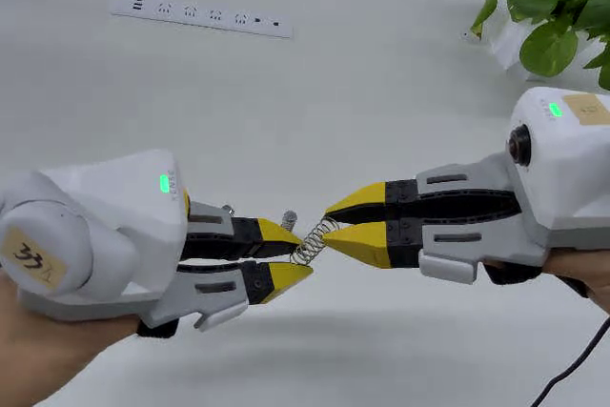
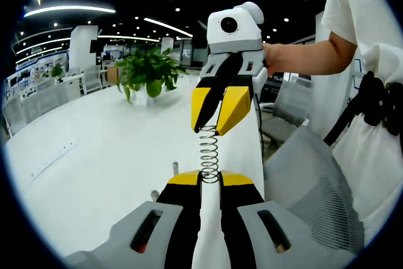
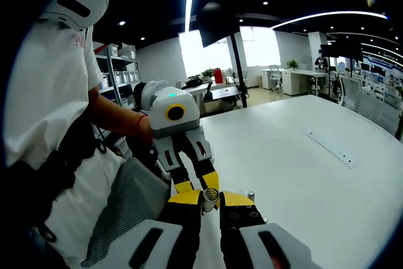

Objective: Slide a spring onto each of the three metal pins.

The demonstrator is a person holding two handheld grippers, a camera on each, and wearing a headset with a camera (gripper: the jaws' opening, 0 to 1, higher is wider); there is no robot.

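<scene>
A small steel spring [image 1: 314, 240] is stretched in the air between my two grippers, above a white table [image 1: 381, 92]. The left gripper [image 1: 292, 254] comes in from the lower left and is shut on the spring's lower end [image 2: 210, 171]. From the right, the right gripper [image 1: 330, 222] is shut on the other end [image 3: 210, 197]. Two upright metal pins [image 1: 289, 219] [image 1: 227, 209] poke up just behind the left gripper's jaws, which hide their bases. In the left gripper view the pins [image 2: 175, 167] stand on the table left of the spring.
A white power strip [image 1: 200, 16] lies at the far side of the table. A potted green plant [image 1: 553, 7] stands at the back right. A dark cable [image 1: 572, 369] trails from the right gripper. A grey mesh chair [image 2: 308, 181] sits beside the table.
</scene>
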